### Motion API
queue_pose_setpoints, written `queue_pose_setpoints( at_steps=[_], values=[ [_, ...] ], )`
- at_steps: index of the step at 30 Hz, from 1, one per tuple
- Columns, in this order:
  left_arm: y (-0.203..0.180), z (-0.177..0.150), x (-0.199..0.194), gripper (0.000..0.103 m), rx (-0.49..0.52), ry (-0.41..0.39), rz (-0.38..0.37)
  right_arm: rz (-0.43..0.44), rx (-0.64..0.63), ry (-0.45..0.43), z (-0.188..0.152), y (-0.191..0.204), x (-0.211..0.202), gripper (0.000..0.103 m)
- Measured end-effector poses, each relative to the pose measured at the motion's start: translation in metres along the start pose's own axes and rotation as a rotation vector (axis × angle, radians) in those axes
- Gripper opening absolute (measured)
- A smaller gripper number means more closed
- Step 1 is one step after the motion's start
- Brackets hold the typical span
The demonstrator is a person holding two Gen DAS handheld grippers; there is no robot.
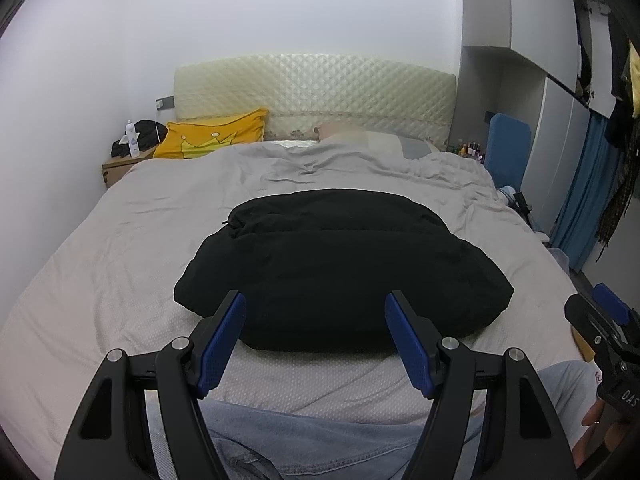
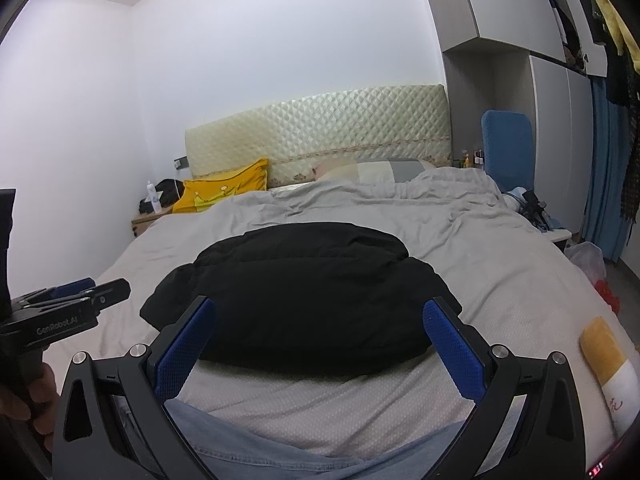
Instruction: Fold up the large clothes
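Observation:
A bulky black garment (image 1: pixel 344 268) lies folded into a thick bundle in the middle of the grey bed (image 1: pixel 120 248); the right wrist view shows the same black garment (image 2: pixel 304 296). My left gripper (image 1: pixel 314 312) hovers just short of the bundle's near edge, open, with nothing between its blue pads (image 1: pixel 222 344). My right gripper (image 2: pixel 320 316) is held likewise in front of the bundle, open and empty. Each gripper shows at the edge of the other's view: the right gripper (image 1: pixel 608 320) at far right, the left gripper (image 2: pixel 92 288) at far left.
A person's knees in light jeans (image 1: pixel 320 440) rest on the bed's near edge. A yellow pillow (image 1: pixel 212 134) and a quilted headboard (image 1: pixel 316 92) stand at the back. A bedside table (image 1: pixel 120 166) is at left, a blue chair (image 1: pixel 508 148) and wardrobes at right. A yellow-and-white cushion (image 2: pixel 608 360) lies at right.

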State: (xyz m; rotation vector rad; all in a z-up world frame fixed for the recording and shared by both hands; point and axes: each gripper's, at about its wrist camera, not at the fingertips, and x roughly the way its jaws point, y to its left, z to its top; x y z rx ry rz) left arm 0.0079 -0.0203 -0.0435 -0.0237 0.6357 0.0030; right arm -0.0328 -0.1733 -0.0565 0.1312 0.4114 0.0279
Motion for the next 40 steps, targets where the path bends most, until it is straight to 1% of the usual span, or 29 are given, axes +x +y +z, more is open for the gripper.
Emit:
queue_pose_setpoints(
  at_steps=[2, 5, 40],
  values=[
    [-0.0003, 0.0001, 0.0005, 0.072, 0.011, 0.001, 0.006, -0.001, -0.001, 0.006, 0.0, 0.0003, 0.0009, 0.103],
    [0.0013, 0.0002, -0.0006, 0.073, 0.002, 0.001, 0.007, 0.001, 0.003, 0.003, 0.0, -0.0001, -0.0019, 0.103],
    [-0.001, -0.001, -0.001, 0.072, 0.007, -0.001, -0.021, -0.002, 0.006, 0.003, 0.0014, -0.0015, -0.0011, 0.103]
  ],
)
